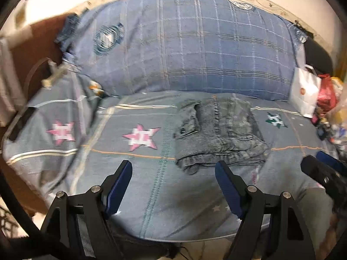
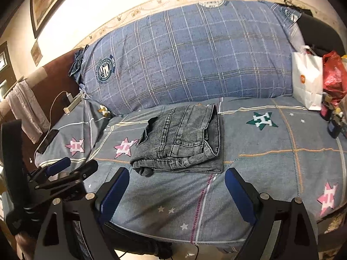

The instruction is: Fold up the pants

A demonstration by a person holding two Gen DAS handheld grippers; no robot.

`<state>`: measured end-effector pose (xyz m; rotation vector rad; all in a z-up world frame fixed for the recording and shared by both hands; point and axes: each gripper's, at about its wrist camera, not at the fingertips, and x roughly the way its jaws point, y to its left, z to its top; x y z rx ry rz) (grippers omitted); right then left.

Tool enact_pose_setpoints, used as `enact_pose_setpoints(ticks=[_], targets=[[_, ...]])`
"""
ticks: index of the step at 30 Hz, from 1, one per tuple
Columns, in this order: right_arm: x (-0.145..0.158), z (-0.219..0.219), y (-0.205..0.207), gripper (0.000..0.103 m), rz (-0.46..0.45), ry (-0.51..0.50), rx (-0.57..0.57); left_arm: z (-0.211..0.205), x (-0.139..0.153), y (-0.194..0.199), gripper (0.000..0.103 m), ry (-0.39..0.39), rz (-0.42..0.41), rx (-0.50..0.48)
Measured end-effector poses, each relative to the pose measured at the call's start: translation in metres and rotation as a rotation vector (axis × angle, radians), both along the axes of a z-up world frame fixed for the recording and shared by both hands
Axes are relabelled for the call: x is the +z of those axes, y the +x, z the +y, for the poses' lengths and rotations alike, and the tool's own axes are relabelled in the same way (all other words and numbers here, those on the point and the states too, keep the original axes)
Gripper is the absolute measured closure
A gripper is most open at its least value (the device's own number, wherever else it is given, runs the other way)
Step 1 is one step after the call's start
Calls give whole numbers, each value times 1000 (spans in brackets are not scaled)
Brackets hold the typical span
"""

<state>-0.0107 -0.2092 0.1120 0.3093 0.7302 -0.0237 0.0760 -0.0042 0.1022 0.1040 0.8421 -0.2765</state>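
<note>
Grippers: left gripper (image 1: 173, 179) and right gripper (image 2: 176, 187) both stand wide apart at the jaws, nothing between the pads — each hangs just short of the near edge of the bundle, touching no cloth
Pants: grey washed-denim pants (image 2: 182, 143) lie on the bed (image 2: 271, 173) near its middle, already folded into a compact, thick rectangle; the waistband and a pocket show on top
Loose spot: at the near left corner a lump of fabric pokes out from under the stack, so that corner looks less tidy than the right side, which ends in a clean fold
Stage: by my reading the folding is nearly done and only squaring-up may remain
Doing it well: come in low along the sheet, tuck that stray corner under, and press the stack flat from above instead of pinching one layer — a pinch on the top layer alone could drag the fold open
Surroundings: big plaid pillow (image 2: 195, 54) sits behind the pants, white paper bag (image 2: 308, 82) well off to the right; neither is in the way
</note>
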Motion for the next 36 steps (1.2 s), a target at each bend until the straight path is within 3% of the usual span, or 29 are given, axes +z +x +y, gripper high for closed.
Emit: enact_pose_setpoints(ticks=[3, 8, 12, 14, 16, 19, 21, 22, 23, 24, 25, 26, 27, 29, 30, 33, 36], targets=[[-5, -19, 26, 12, 28, 91, 38, 8, -4, 42, 24, -94, 123, -46], [-6, -60, 93, 12, 64, 232, 43, -2, -4, 115, 24, -141, 146, -77], [-20, -92, 155, 12, 100, 293, 0, -19, -39, 201, 24, -213, 279, -118], [-41, -108, 183, 12, 120, 331, -18, -24, -69, 232, 24, -239, 347, -132], [-65, -115, 197, 12, 140, 366, -24, -17, -105, 246, 25, -270, 448, -57], [-115, -121, 209, 13, 278, 416, -11, -6, -133, 248, 26, -425, 585, -19], [-138, -119, 218, 19, 374, 418, -3, -12, -142, 247, 30, -453, 620, -34], [-148, -116, 222, 30, 416, 418, -4, -17, -144, 245, 36, -454, 619, -41], [-155, -111, 227, 31, 440, 415, -3, -21, -145, 244, 44, -449, 614, -52], [-151, -108, 229, 42, 424, 383, -7, -27, -145, 243, 57, -433, 607, -65], [-147, -101, 231, 54, 410, 349, 3, -30, -141, 240, 63, -410, 582, -57], [-142, -95, 232, 59, 400, 321, 14, -31, -136, 239, 70, -406, 562, -58], [-136, -88, 231, 68, 385, 276, 21, -30, -127, 235, 84, -416, 530, -63], [-120, -81, 229, 81, 325, 213, 25, -20, -101, 232, 87, -500, 452, -76], [-111, -80, 229, 84, 292, 212, 34, -17, -90, 232, 87, -503, 418, -74], [-83, -77, 238, 84, 198, 222, 75, -17, -57, 244, 86, -439, 322, -92], [-70, -75, 266, 84, 170, 208, 102, -22, -66, 281, 86, -412, 339, -79]])
